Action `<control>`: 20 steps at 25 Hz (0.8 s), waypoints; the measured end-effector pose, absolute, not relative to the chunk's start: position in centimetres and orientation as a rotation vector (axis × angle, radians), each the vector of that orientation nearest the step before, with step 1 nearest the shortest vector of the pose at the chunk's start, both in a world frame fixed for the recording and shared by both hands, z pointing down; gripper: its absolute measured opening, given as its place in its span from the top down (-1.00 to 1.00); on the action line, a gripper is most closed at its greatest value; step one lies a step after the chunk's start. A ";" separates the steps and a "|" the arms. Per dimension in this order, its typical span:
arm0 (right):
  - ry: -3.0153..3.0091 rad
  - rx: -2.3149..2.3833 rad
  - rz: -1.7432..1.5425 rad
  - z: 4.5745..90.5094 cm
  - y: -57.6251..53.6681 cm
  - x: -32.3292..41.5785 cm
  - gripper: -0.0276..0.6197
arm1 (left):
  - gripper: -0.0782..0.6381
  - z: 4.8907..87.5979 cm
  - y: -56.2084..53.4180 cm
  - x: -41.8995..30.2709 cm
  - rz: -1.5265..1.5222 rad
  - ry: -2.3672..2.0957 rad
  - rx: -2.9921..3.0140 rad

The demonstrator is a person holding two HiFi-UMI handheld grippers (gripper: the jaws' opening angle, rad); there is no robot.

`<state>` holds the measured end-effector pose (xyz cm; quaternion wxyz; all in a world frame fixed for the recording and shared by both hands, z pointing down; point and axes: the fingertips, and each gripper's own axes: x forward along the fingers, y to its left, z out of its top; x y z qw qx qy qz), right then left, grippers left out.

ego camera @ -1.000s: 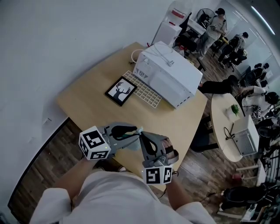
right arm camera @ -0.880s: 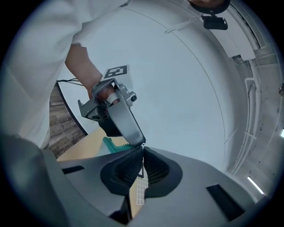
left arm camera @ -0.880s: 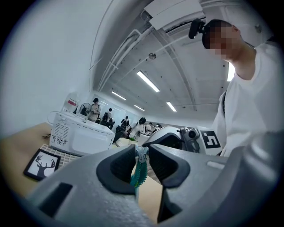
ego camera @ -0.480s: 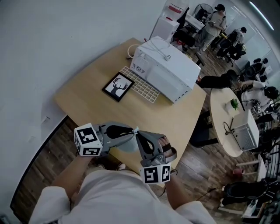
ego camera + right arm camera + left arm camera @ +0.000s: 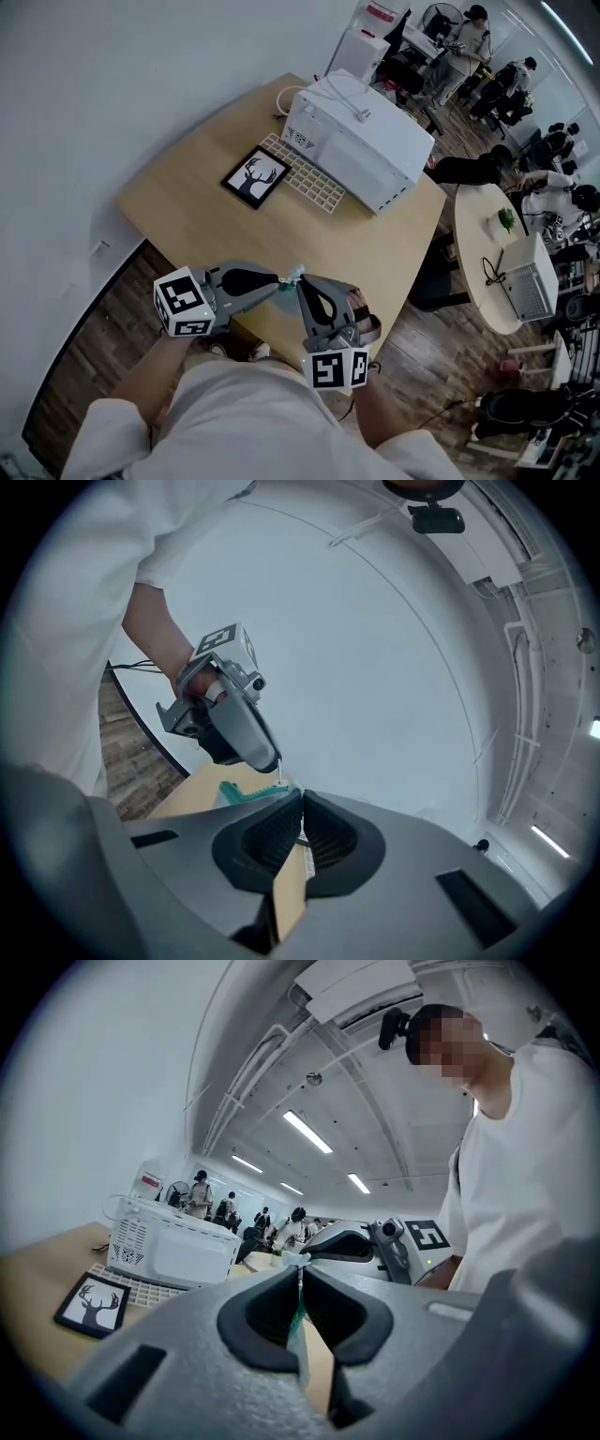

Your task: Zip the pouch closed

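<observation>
Pouch (image 5: 239, 794) hangs between your two claws, over the near edge of the table (image 5: 187, 202); its teal top edge runs from the left gripper (image 5: 300, 1267) across to the right gripper (image 5: 301, 803); your left jaws have just been closing and now pinch the pouch at a small white tab (image 5: 280, 782), probably the zip pull; your right jaws are pressed together on the pouch's edge; the tips nearly meet, so I judge you should draw the left one away along that edge while the right holds firm.
</observation>
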<state>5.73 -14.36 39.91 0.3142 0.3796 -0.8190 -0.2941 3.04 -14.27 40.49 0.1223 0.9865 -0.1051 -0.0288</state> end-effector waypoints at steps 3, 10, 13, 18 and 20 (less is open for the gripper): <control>-2.164 1.002 -0.770 40.0 -14.1 5.9 0.89 | 0.68 40.8 -13.7 3.3 -0.085 -0.289 2.863; -2.167 0.992 -0.759 40.2 -13.4 6.2 0.89 | 0.43 40.9 -12.7 4.4 -0.093 -0.259 2.839; -2.173 0.999 -0.756 40.1 -13.1 6.3 0.89 | 0.43 41.4 -12.4 4.8 -0.071 -0.279 2.837; -2.176 1.005 -0.766 39.9 -12.8 6.5 0.89 | 0.49 41.9 -12.3 5.4 -0.038 -0.344 2.834; -2.173 1.004 -0.770 40.0 -12.7 6.6 0.89 | 0.54 41.8 -12.3 5.4 -0.044 -0.357 2.835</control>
